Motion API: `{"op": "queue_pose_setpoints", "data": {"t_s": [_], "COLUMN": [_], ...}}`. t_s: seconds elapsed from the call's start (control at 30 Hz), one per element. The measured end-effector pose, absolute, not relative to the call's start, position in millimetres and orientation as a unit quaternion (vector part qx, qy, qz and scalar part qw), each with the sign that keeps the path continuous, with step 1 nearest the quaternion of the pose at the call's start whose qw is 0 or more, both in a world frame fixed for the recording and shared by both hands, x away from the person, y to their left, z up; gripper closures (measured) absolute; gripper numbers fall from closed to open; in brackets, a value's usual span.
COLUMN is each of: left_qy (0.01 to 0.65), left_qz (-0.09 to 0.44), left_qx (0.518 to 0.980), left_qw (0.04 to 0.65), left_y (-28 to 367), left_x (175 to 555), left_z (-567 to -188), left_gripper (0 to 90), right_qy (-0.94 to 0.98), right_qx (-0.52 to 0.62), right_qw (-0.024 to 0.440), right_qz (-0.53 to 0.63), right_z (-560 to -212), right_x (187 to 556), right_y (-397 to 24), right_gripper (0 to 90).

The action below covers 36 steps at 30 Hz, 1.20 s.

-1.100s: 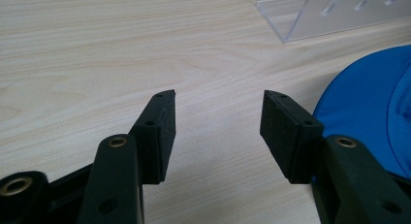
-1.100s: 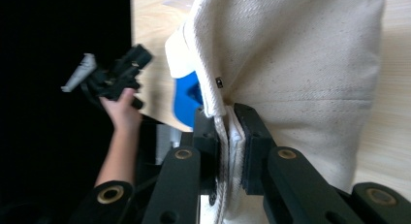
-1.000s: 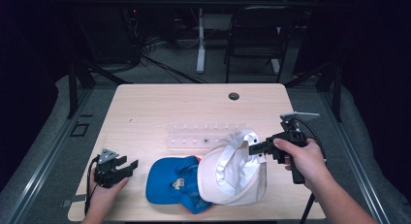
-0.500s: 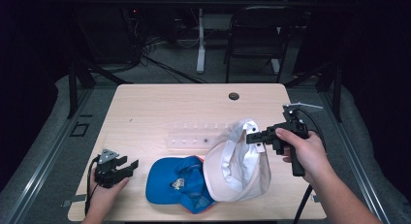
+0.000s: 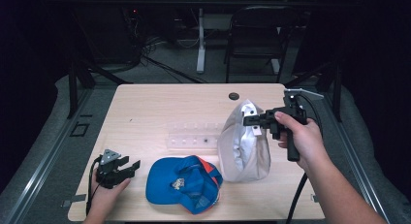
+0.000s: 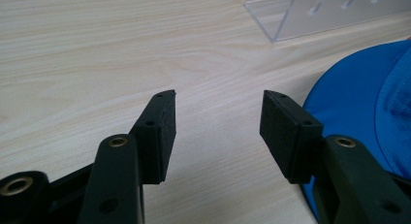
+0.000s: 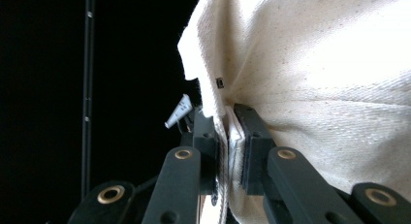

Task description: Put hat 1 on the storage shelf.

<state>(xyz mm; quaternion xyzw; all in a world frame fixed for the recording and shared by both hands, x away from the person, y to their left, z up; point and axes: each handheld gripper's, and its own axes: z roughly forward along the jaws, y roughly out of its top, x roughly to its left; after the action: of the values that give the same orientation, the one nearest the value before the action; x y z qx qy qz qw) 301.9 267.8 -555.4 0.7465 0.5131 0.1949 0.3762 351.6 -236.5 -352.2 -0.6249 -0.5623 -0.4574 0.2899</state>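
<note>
A white cap [image 5: 242,146] hangs upright over the right half of the table, pinched at its upper edge by my right gripper [image 5: 253,121], which is shut on it. In the right gripper view the cream fabric [image 7: 310,78] is squeezed between the two black pads [image 7: 252,141], and a small white tag [image 7: 178,112] sticks out beside them. A blue cap [image 5: 181,183] with an orange patch lies flat near the front edge. At the front left my left gripper [image 5: 132,167] rests open on the wood; its pads [image 6: 160,129] hold nothing, and the blue cap's brim [image 6: 358,93] lies just right of them.
A clear acrylic rack [image 5: 194,136] lies across the middle of the wooden table [image 5: 160,107]; its corner [image 6: 310,15] appears in the left gripper view. A dark round grommet [image 5: 234,96] sits near the far edge. A chair [image 5: 254,40] and cables stand beyond the table.
My right gripper has lifted the white cap off the blue cap and raised it, so it now hangs upright instead of lying open. The left gripper has stayed put.
</note>
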Motion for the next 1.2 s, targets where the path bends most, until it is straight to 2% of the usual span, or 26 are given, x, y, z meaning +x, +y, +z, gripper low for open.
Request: {"op": "queue_pose_setpoints", "data": {"t_s": [0.53,1.2], "left_qy": [0.501,0.504], "left_qz": [0.195,0.186], "left_qx": [0.754,0.753], "left_qw": [0.378,0.380], "left_y": [262.2,264.1], "left_x": [299.6,302.7], "left_z": [-552.2,-554.8], "left_gripper": [47.8,48.4], "right_qy": [-0.546,-0.517], "right_qx": [-0.611,-0.629], "right_qw": [0.306,0.302], "right_qz": [-0.485,-0.495], "right_z": [-336.5,-325.2], "right_x": [388.9,431.5], "right_y": [-201.4,-156.0], "right_gripper": [80.8,80.8]}}
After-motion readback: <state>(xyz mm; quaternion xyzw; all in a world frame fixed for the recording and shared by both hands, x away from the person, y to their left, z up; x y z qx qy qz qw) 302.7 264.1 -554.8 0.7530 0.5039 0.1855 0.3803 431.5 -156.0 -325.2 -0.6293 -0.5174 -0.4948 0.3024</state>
